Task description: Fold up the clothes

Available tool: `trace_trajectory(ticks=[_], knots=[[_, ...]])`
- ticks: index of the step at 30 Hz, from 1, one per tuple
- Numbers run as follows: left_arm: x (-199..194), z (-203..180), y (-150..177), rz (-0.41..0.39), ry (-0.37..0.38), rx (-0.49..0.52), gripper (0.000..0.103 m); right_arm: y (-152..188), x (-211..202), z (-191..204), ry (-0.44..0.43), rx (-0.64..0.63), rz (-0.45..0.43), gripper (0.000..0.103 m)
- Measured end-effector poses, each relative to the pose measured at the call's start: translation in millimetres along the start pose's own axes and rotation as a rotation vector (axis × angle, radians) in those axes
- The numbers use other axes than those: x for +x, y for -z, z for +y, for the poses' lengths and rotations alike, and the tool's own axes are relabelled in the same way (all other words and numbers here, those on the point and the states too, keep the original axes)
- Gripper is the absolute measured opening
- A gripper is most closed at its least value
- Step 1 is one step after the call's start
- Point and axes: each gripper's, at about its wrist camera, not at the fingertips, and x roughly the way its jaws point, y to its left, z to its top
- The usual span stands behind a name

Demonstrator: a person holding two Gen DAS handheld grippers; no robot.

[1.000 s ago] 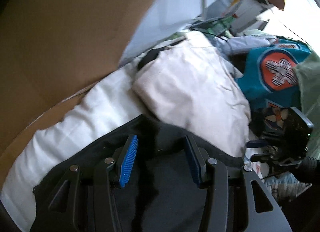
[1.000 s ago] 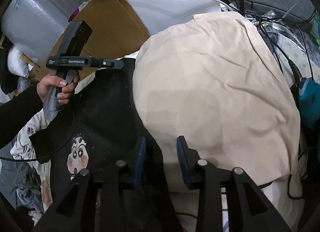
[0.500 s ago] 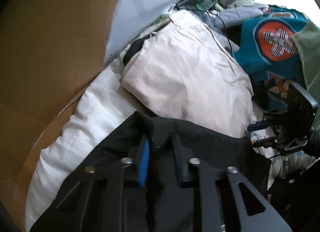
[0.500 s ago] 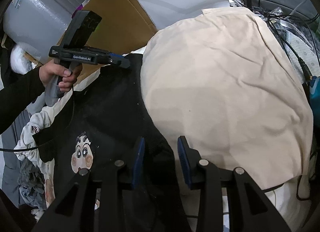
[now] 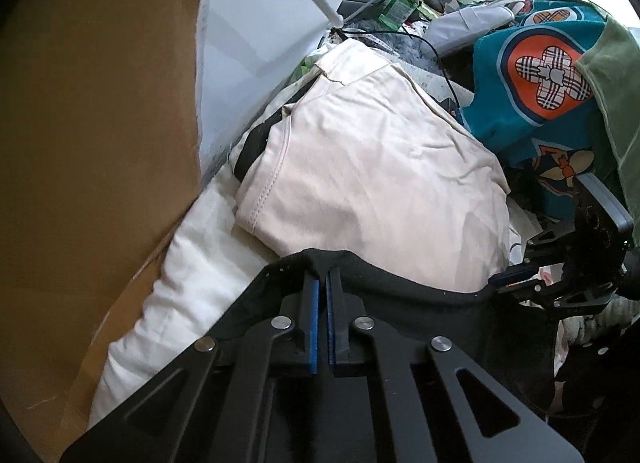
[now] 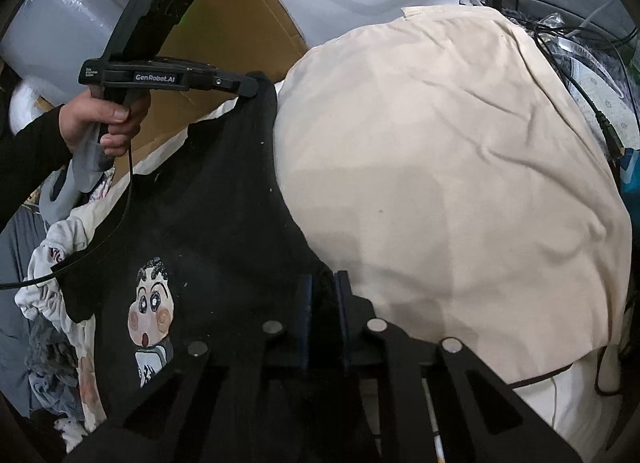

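Black cotton fills the bottom of the left wrist view: the black T-shirt [image 5: 400, 287] lies against the near edge of the cream folded garment [image 5: 372, 183], and the left tool [image 5: 322, 299] points steeply down at it. Its blue pads have just closed and now stand pressed together, pinching the shirt's raised hem. Right of the cream garment, the right tool [image 5: 516, 281] shows side-on at the shirt's far corner; its tips are dark against dark cloth, so its grip is hard to read from here. Beyond the cream garment lie a teal printed cloth [image 5: 520, 75] and a green bottle [image 5: 400, 3], both partly cut off by clutter. Left of the cream garment a brown cardboard sheet [image 5: 100, 143] leans, blurred.

In the right wrist view, the right tool [image 6: 322, 303] also points steeply down, at the shirt edge where it meets the cream garment. Its jaws have just closed, with a ridge of black cloth pinched between them. Up and left of the cream garment, a hand [image 6: 104, 123] in a black sleeve grips the left tool's handle, holding it nearly level in the picture, its tips buried in the shirt's upper corner. A cartoon face print [image 6: 150, 311] shows on the shirt, its lower part hidden by the tool's frame. What carries the clothes is hidden beneath them.
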Motion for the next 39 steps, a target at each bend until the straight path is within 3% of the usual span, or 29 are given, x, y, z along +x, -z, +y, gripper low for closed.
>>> trace_trajectory(ticks=[9,17,23,25,27,36,38,39], knots=[[12.3,-2.0,-15.8,0.005,-0.017,0.027,0.002,1.7,-7.3,-3.7,0.028,0.024,-0.027,0.005],[27.8,-3.2,-20.5,0.051,-0.068,0.023,0.002,1.6,-1.2,-9.4,0.017,0.062,0.006,0.007],[25.0,0.8,-22.4,0.106,-0.149,-0.032,0.018,4.3,-14.0,-14.0,0.033,0.072,0.013,0.008],[20.3,-0.4,-21.8,0.109,-0.192,-0.032,0.04,2.8,-20.1,-12.3,0.038,0.063,0.011,0.008],[12.7,-1.2,-21.5,0.099,-0.222,-0.04,0.05,0.3,-26.3,-10.2,0.042,0.051,0.006,0.008],[-16.2,-16.7,1.1,0.074,-0.195,-0.037,0.05,-22.9,-29.9,13.1,0.013,-0.021,-0.027,0.008],[-19.6,-21.1,10.2,0.073,-0.186,-0.042,0.048,-28.5,-24.7,20.7,0.0,-0.045,-0.03,0.008],[-20.1,-22.7,14.4,0.076,-0.18,-0.047,0.043,-31.3,-22.1,24.4,-0.006,-0.057,-0.032,0.008]])
